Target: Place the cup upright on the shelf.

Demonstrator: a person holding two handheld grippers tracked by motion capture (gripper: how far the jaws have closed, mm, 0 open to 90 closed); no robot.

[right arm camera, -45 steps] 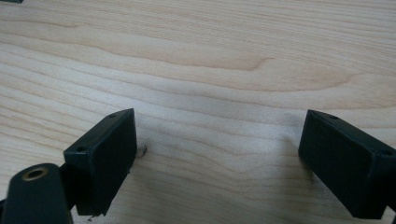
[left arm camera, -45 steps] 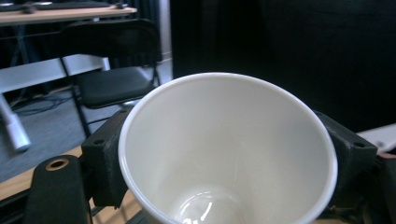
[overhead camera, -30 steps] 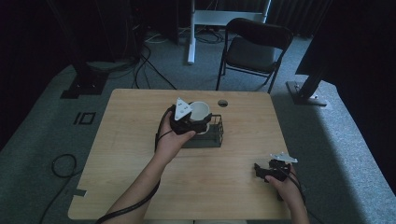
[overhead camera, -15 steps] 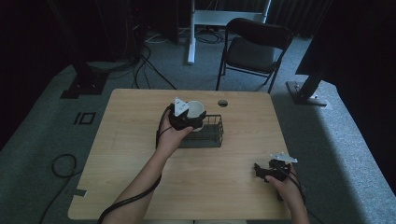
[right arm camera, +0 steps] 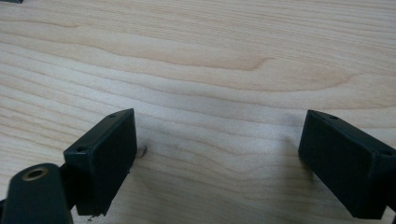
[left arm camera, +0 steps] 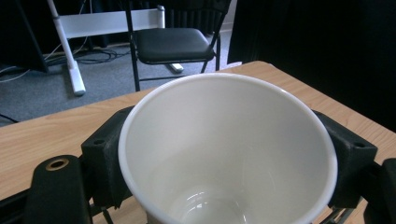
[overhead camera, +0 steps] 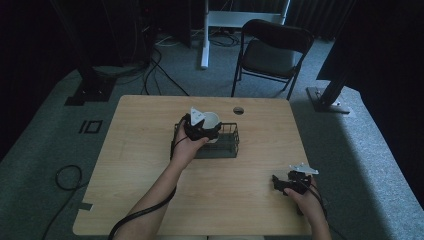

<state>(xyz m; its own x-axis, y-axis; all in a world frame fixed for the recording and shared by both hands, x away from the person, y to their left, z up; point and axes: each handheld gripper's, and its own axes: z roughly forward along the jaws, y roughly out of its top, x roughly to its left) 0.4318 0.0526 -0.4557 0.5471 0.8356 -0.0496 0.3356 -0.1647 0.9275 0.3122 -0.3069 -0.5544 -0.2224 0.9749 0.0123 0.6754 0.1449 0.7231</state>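
Left claw [overhead camera: 209, 131] clamped on a white cup [overhead camera: 212, 122], just above centre of the high view, over the left end of a black wire basket [overhead camera: 227, 148] on the wooden bench [overhead camera: 135, 150]. In the left claw view, cup [left arm camera: 229, 154] upright, mouth open and empty, a black jaw pressed to each side. Right claw [overhead camera: 278, 183] at lower right, jaws spread wide over bare wood, gripping nothing.
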